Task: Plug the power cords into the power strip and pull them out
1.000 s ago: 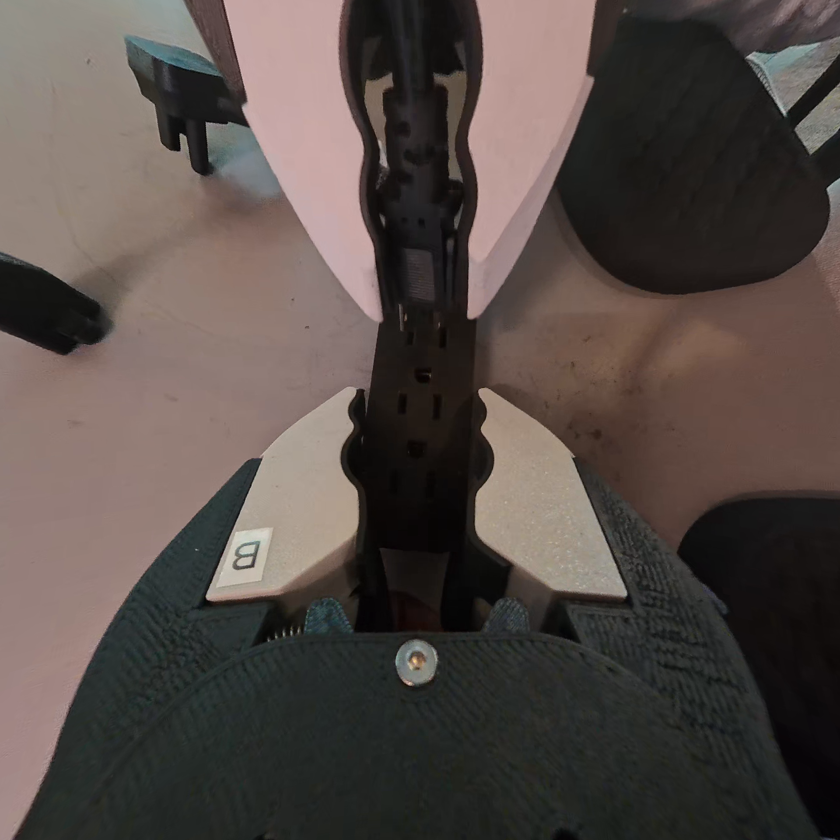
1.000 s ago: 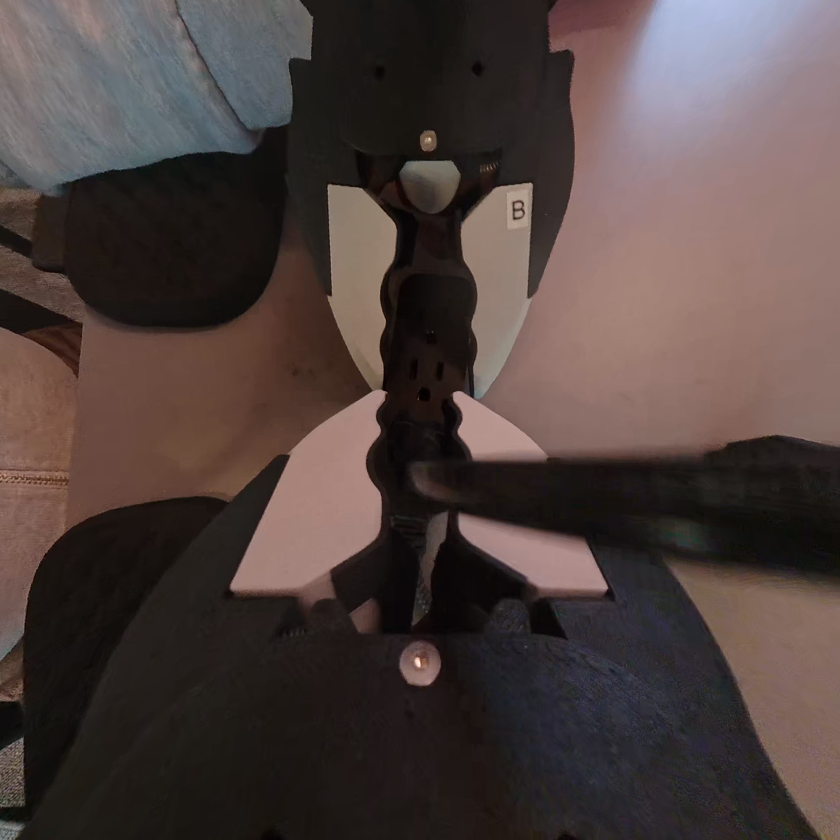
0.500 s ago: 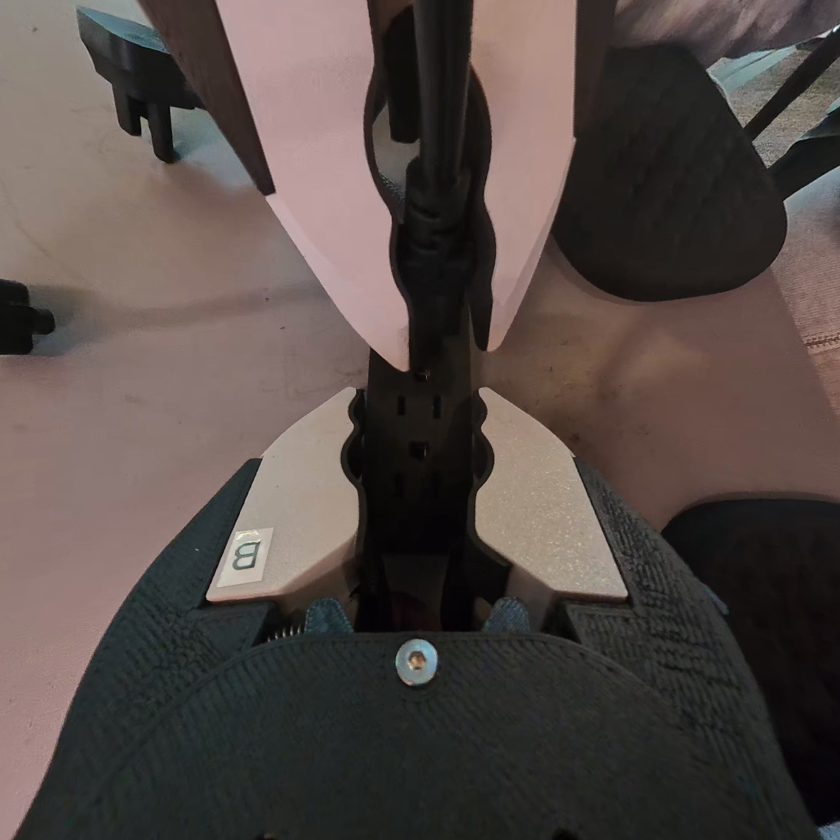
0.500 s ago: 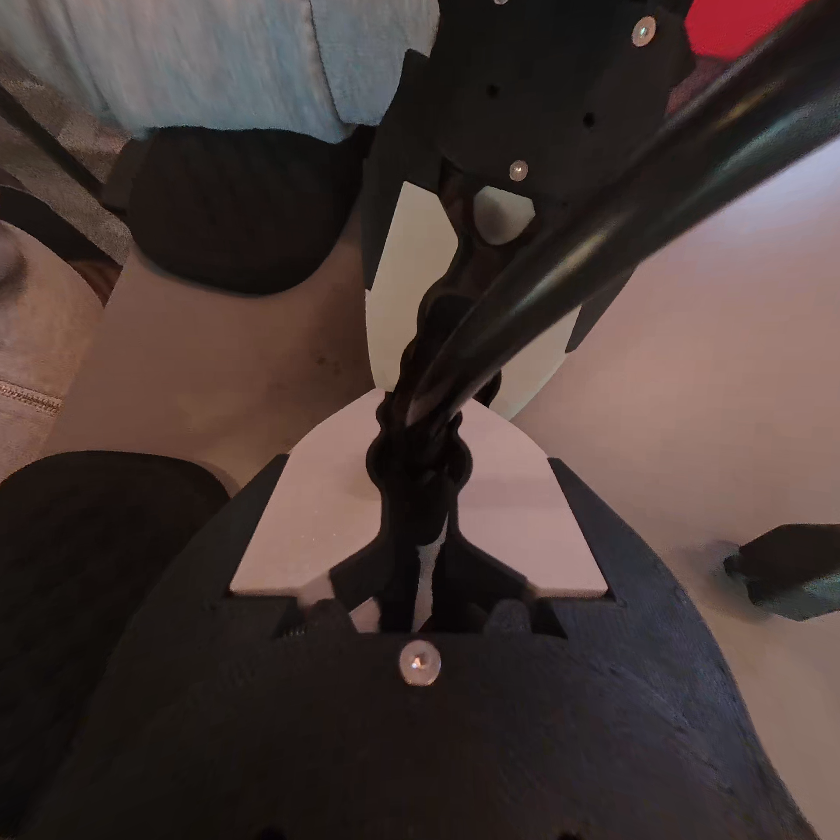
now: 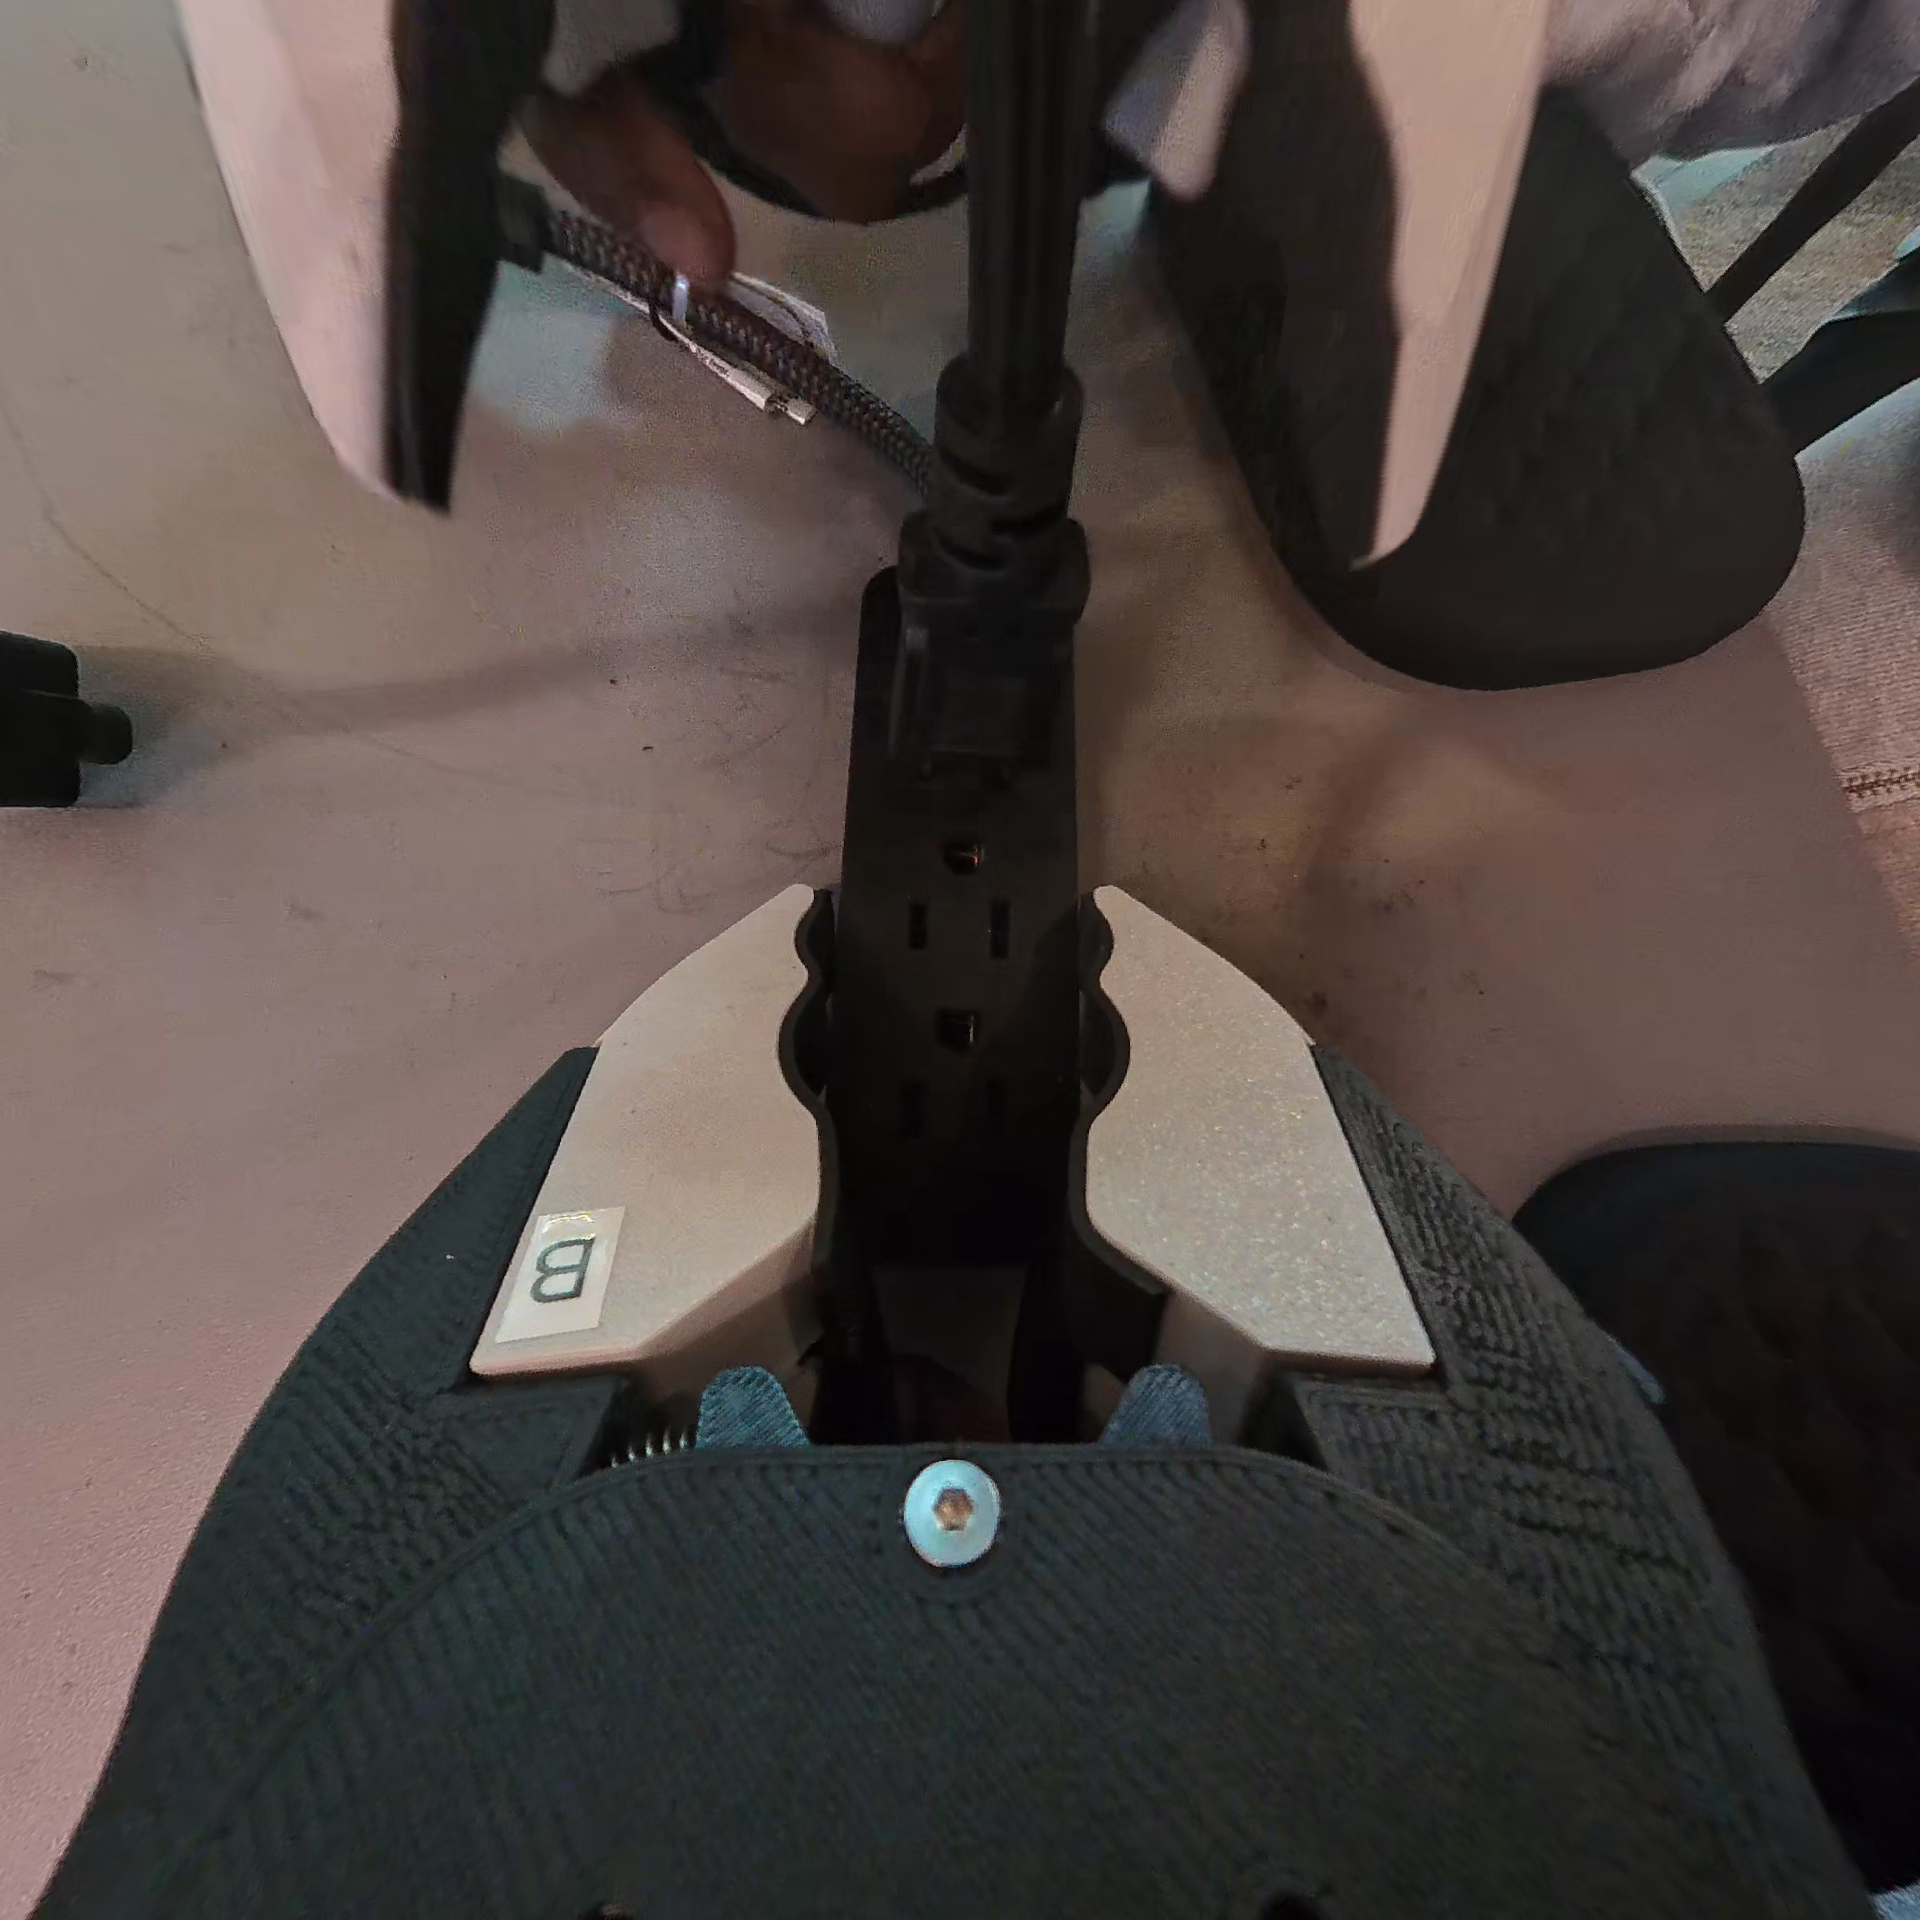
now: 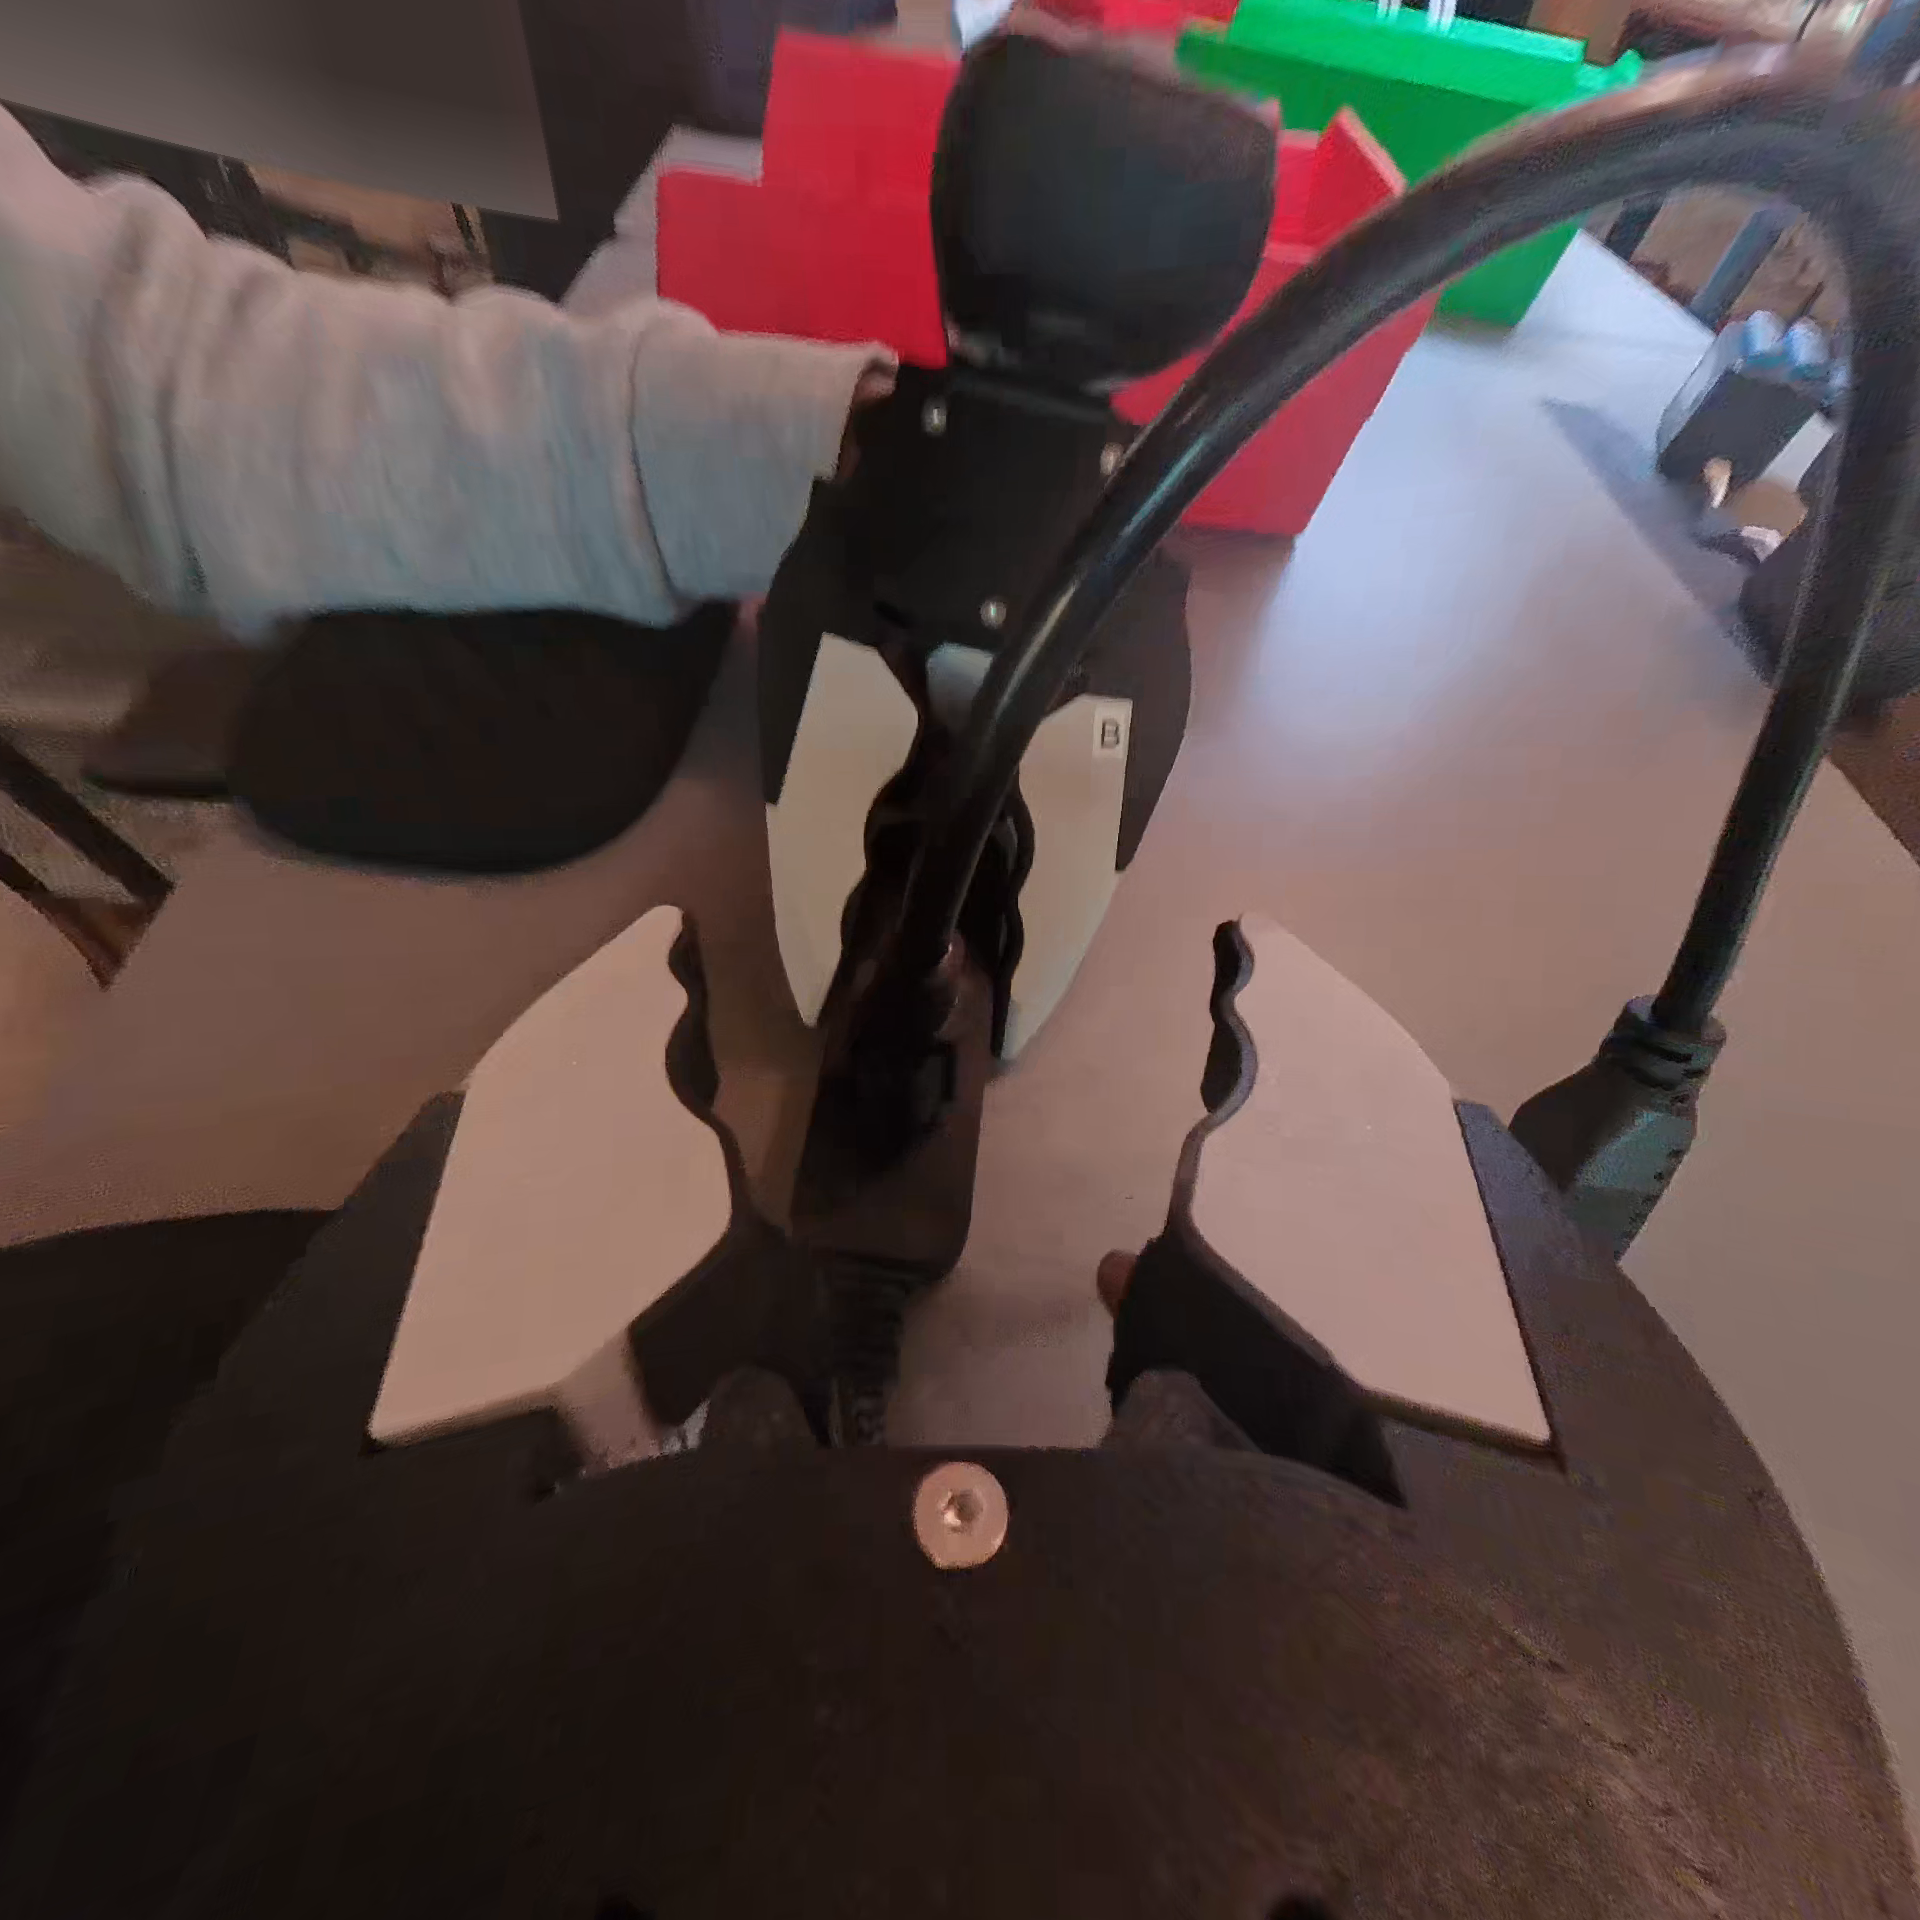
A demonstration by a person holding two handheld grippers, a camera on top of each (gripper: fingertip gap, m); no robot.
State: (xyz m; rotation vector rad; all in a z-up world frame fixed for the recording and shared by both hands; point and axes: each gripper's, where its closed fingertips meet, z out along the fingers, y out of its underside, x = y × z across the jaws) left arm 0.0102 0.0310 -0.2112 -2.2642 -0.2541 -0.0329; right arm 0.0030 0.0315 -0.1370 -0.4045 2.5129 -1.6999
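My left gripper (image 5: 951, 904) is shut on the black power strip (image 5: 956, 997), pads pressed on both of its long sides. A black plug (image 5: 987, 665) sits in the far socket, and its cord (image 5: 1023, 208) rises away. My right gripper (image 6: 951, 935) is wide open, its fingers (image 6: 582, 1143) standing well clear on either side of the strip (image 6: 883, 1164). The cord (image 6: 1299, 270) arcs up to the right. In the left wrist view the right gripper's spread fingers (image 5: 1455, 312) are at the top.
A second black cord end (image 6: 1605, 1132) lies on the table by my right finger. Another plug (image 5: 42, 727) lies at the left edge, and a braided cable (image 5: 748, 332) beyond the strip. Red (image 6: 831, 229) and green (image 6: 1455, 125) blocks stand at the back. A sleeved arm (image 6: 364, 436) is at left. Spacing between my two grippers at the tips: around 7 cm.
My right gripper pushed the plug down into the strip's far socket, then opened wide, let go of it and drew back. My left gripper kept its hold on the strip.
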